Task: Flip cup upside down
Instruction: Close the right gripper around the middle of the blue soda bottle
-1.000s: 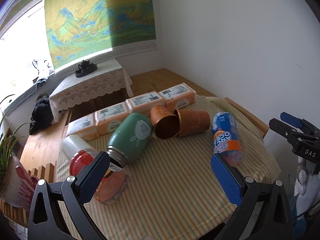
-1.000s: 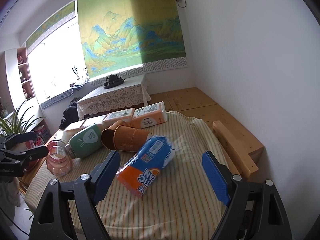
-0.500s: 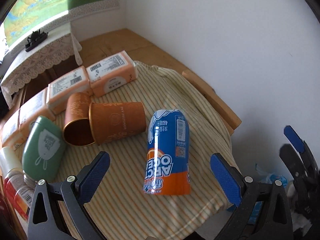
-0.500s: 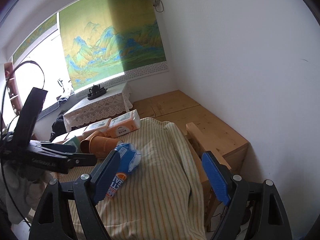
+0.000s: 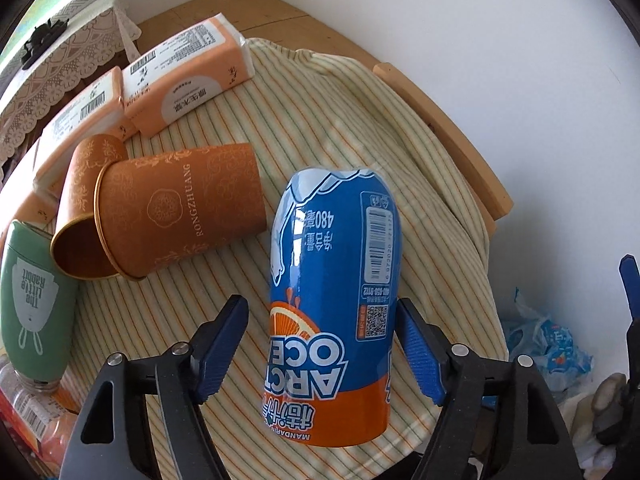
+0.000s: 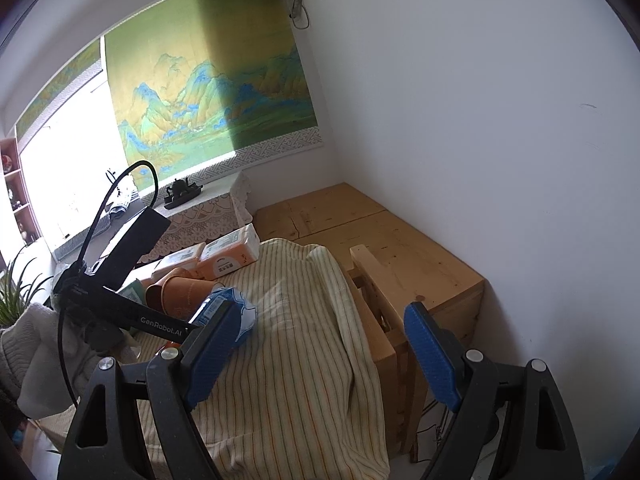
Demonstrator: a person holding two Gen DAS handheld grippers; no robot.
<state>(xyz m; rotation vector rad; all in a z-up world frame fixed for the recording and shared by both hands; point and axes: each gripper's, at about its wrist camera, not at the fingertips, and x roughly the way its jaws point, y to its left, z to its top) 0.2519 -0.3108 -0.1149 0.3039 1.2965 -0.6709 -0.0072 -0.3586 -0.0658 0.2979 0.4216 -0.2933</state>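
Your left gripper (image 5: pixel 320 354) is wide open, and the blue-orange cup (image 5: pixel 334 304) lies on its side between the fingers; the right pad seems to touch it, the left one stands apart. Beyond it to the left lie two brown paper cups (image 5: pixel 180 208) on the striped tabletop (image 5: pixel 360 132). Your right gripper (image 6: pixel 320 356) is open too and holds nothing, above the tabletop edge.

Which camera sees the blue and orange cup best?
The left wrist view: the blue and orange cup lies big between the open left claw. The right wrist view shows only a bit, behind the right claw.
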